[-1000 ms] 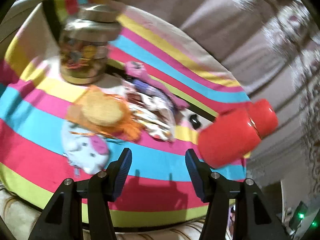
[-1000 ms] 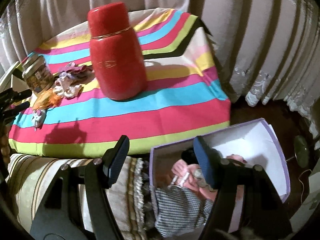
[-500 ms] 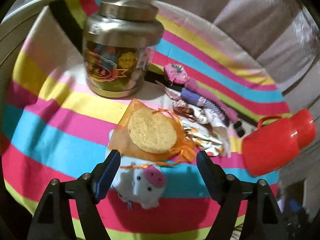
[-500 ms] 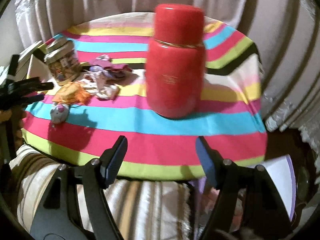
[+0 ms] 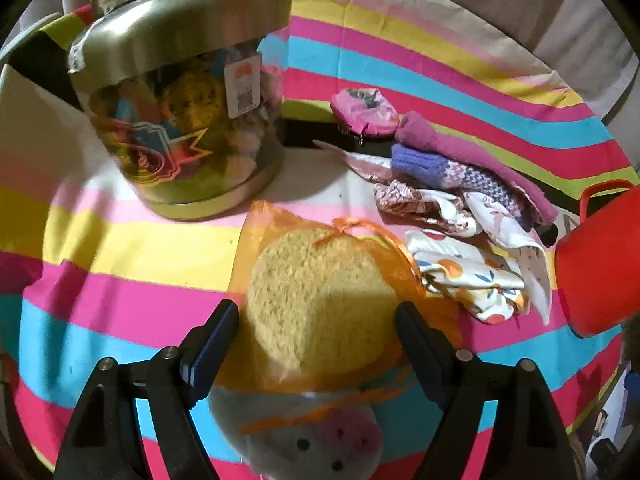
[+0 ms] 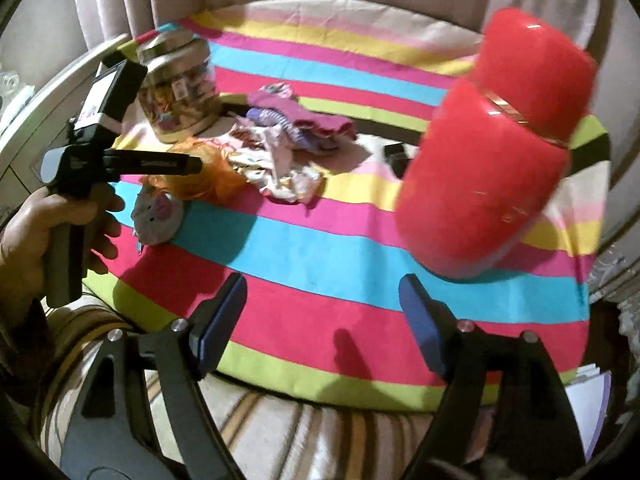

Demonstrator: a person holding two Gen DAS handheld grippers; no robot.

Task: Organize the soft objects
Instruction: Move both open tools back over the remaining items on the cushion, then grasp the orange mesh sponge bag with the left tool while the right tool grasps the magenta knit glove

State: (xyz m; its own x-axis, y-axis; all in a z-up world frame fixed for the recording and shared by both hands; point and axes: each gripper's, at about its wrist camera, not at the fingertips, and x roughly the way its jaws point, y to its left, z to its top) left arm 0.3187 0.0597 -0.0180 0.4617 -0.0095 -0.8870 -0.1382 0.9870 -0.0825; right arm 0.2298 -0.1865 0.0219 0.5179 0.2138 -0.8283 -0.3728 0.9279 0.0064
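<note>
Left wrist view: the left gripper [image 5: 316,316] is hanging spread wide, nothing pinched, its jaws straddling a yellow sponge [image 5: 320,304] in an orange mesh bag [image 5: 404,264] at the lower middle of the frame. Nearest of all, at the bottom edge, a white plush toy [image 5: 304,436] is peeking out from under the bag. Further up and to the right, a heap of socks and cloths [image 5: 460,216] is lying on the striped tablecloth [image 5: 120,248], with a small pink purse [image 5: 364,110] behind it. A glass jar [image 5: 180,120] with a metal lid is standing at upper left, and a red flask [image 5: 600,264] is cutting in at the right edge.

Right wrist view: the right gripper [image 6: 320,320] is opening with only cloth beneath it, at the near edge of the table, while a hand [image 6: 36,236] at the left is gripping the other tool's handle.

My read: the sponge is the target. To do it well, come straight down, keep both pads level on the sponge's sides, and catch sponge and mesh together, since loose mesh alone would likely slip. Squeeze gently; it will compress.
</note>
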